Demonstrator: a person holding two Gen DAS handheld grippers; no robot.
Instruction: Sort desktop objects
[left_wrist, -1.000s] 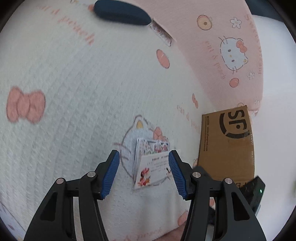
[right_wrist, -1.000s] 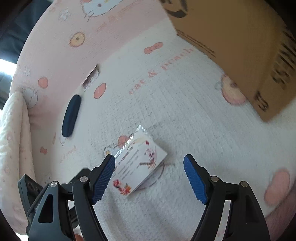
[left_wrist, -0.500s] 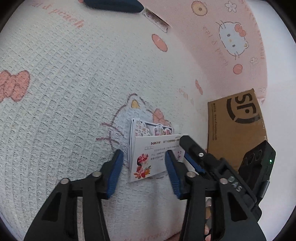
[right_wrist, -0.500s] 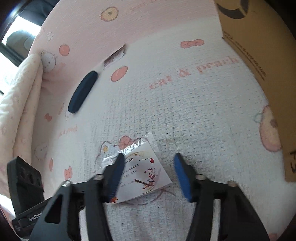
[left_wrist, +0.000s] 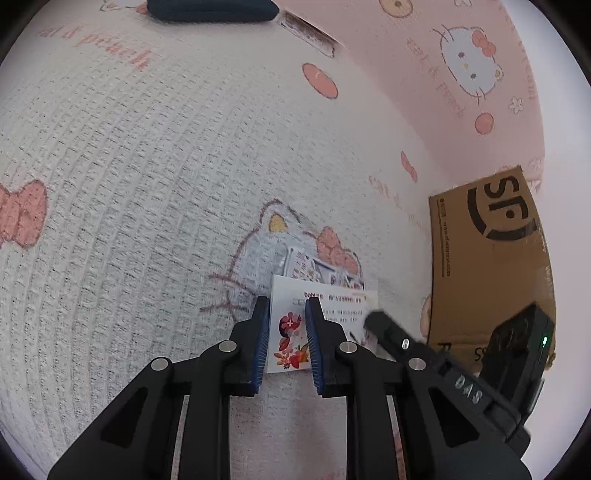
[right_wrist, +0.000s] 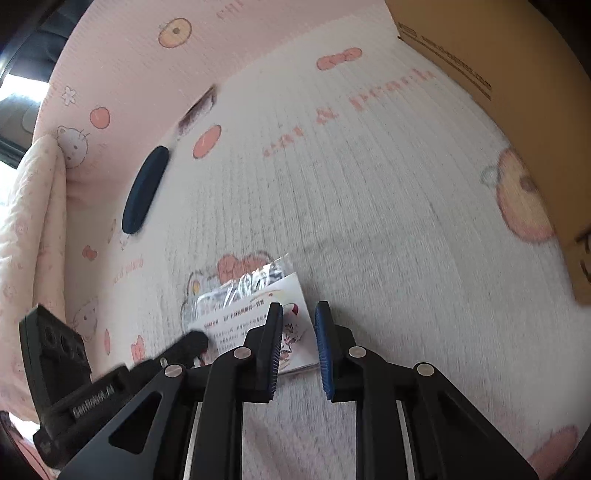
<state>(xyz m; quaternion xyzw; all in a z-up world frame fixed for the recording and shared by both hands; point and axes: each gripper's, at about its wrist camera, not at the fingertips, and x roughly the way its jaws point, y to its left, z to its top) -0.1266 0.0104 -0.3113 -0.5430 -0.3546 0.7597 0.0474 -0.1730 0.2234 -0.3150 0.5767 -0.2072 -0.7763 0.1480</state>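
A: On the white waffle blanket (left_wrist: 129, 177), over the printed cat face, sits the white card (left_wrist: 332, 299) with a clear sticker packet (left_wrist: 317, 267) under its far edge. Same spot as 0.5 s ago.

B: Left hand-held gripper (left_wrist: 284, 332)?

A: Jaws have narrowed a lot since 1 s ago. They now straddle the card's flowered left end with a slim gap showing. Can't tell if the pads (left_wrist: 262, 339) actually bite the card.

B: Right one?

A: Right hand-held gripper (right_wrist: 299, 343) is also much narrower than before and has moved in over the card's other end (right_wrist: 295, 332). A gap remains between the jaws, and contact is unclear.

B: Anything else around?

A: Dark blue case (right_wrist: 144, 188) lies near the pink border, well apart from the card. Cardboard box (left_wrist: 487, 266) stands to the right, near the card but not touching it.
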